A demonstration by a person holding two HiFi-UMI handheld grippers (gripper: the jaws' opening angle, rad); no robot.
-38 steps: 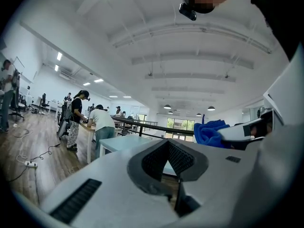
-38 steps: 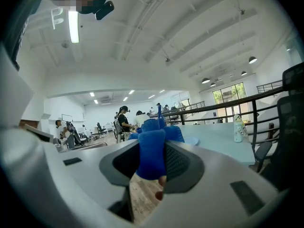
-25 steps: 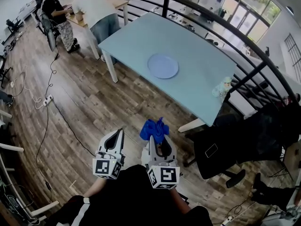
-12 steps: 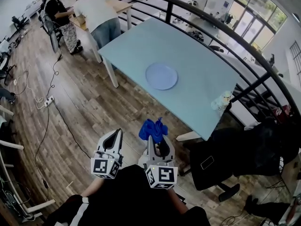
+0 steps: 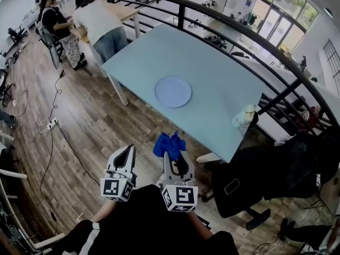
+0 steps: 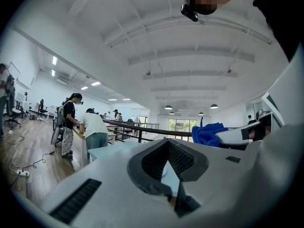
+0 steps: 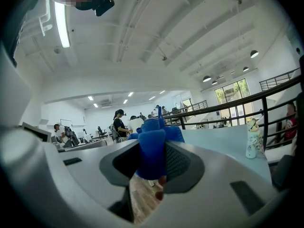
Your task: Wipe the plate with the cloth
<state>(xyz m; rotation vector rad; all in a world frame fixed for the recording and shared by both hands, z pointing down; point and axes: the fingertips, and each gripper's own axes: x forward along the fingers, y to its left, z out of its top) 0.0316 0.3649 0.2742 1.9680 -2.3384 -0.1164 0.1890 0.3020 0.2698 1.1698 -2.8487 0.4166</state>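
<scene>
cloth [image 5: 169, 144], blue, bunched; pinched between the jaws of the right claw [image 5: 171, 154] and sticking out past their tips, over the wood floor [image 5: 95, 126] just short of the desk's near edge. plate [image 5: 173, 91], pale blue, round; flat on the light blue desk [image 5: 223, 78], well ahead of the cloth. left claw [image 5: 129, 149], jaws closed together on nothing, beside the right claw. small bottle [image 5: 244, 116], near the desk's right corner.
</scene>
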